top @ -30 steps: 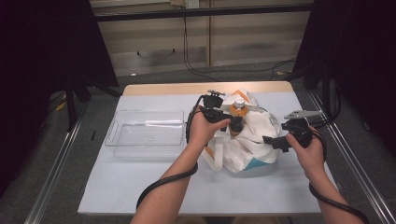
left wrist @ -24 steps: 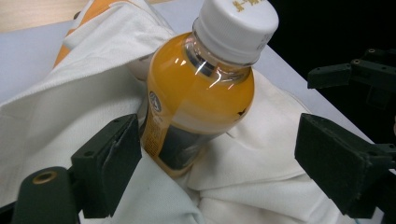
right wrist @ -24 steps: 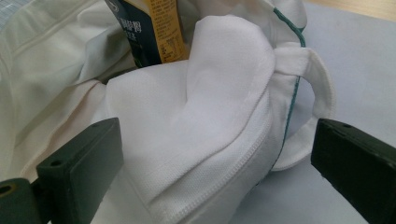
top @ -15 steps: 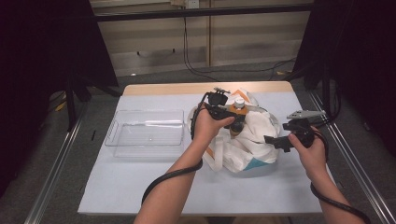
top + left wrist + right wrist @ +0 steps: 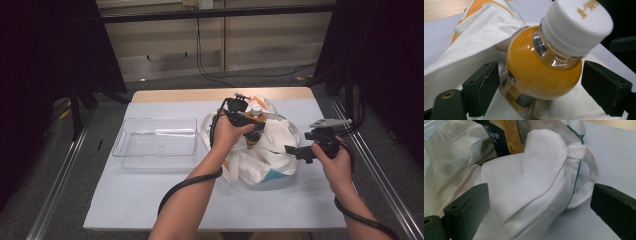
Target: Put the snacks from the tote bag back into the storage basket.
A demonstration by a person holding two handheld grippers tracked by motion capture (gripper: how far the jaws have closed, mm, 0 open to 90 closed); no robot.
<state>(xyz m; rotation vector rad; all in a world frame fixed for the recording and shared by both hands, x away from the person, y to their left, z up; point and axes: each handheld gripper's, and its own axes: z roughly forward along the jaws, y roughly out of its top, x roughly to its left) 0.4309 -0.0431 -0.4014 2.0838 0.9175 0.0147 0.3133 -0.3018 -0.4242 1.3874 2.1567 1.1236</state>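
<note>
Orange-juice bottle (image 5: pixel 541 67), clear plastic with a white screw cap, stands between the jaws of the left gripper (image 5: pixel 540 87), its neck and cap rising up and tilted a little toward that camera's right. Those jaws are spread wide: the left pad sits just beside the bottle's shoulder and the right pad stands clearly apart from it, so nothing is clamped yet. The bottle's long axis runs up out of the white fabric tote bag with orange and teal trim (image 5: pixel 272 150), whose mouth folds around the lower body. In the high view the left gripper (image 5: pixel 250 122) hovers over the top of the bag near the middle of the white-covered table (image 5: pixel 150 200), and it is plainly the nearer tool to the bottle.

The right gripper (image 5: pixel 539 212) is also wide open, its jaws straddling a folded hem and loop handle of the bag without pinching them; whether the cloth brushes either pad is hard to tell. The bottle's dark label shows just beyond that fold. A closing of the left jaws across the shoulder looks like the coming move.

An empty clear plastic tray (image 5: pixel 156 142) lies well apart to the left.
</note>
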